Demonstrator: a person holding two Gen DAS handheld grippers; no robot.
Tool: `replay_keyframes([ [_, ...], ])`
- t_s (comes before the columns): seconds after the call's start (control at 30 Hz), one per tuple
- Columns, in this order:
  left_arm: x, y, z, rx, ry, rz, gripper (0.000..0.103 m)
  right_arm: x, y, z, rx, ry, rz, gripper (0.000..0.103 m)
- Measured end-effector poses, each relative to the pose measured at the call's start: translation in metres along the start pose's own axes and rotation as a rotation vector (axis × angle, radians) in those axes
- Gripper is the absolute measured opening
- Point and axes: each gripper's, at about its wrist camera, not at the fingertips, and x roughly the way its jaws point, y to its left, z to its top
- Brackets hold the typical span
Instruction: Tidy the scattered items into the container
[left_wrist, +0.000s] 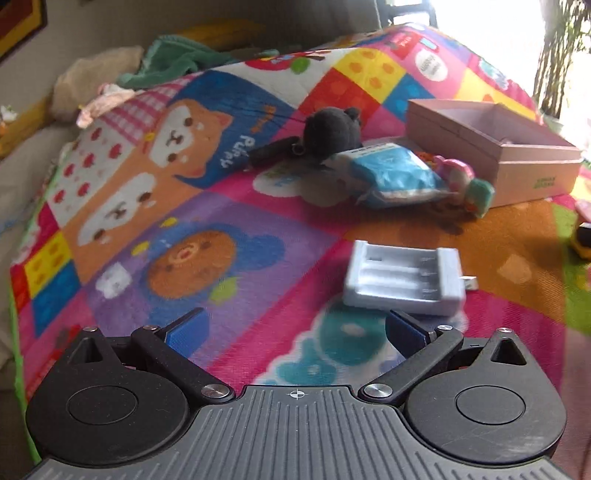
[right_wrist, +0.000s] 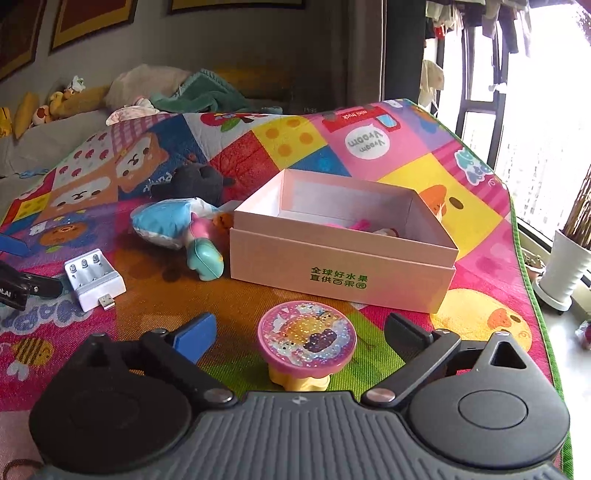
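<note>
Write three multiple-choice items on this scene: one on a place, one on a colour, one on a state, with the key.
1. Where does the glittery round toy sit?
A. inside the box
B. between the right gripper's fingers, on the mat
C. on the battery charger

2. What colour is the box?
A. pink
B. green
C. black

3. How is the left gripper?
A. shut on the charger
B. holding the plush
C. open, holding nothing

Key: B, the toy stands between the spread fingers in front of the box; A, its walls are pink with green print; C, the white battery charger lies beyond its spread fingertips.
</note>
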Motion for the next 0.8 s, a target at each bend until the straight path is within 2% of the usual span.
replay_keyframes([
  [0.07, -0.003, -0.010, 0.000, 0.006, -0.006, -0.136, 0.103, 0.000, 0.003, 0.000, -0.021, -0.002, 0.004, 0.102],
  [0.1, -0.003, -0.018, 0.000, 0.044, -0.019, -0.158, 0.103, 0.001, 0.004, 0.000, -0.028, 0.001, 0.007, 0.103],
  [0.23, 0.003, -0.054, 0.002, 0.242, -0.082, -0.146, 0.103, 0.002, 0.003, 0.000, -0.020, 0.014, 0.007, 0.103],
  [0.33, 0.018, -0.064, 0.009, 0.294, -0.080, -0.100, 0.103, 0.003, -0.002, 0.000, 0.015, 0.019, 0.011, 0.103],
  [0.43, 0.034, -0.058, 0.017, 0.285, -0.066, -0.069, 0.103, 0.004, -0.007, -0.001, 0.044, 0.024, 0.013, 0.103],
  [0.73, 0.044, -0.042, 0.024, 0.217, -0.034, -0.146, 0.103, 0.003, -0.004, -0.001, 0.027, 0.015, 0.033, 0.103],
  [0.8, 0.042, -0.043, 0.022, 0.212, -0.032, -0.161, 0.103, 0.002, -0.001, 0.000, 0.006, 0.009, 0.035, 0.095],
])
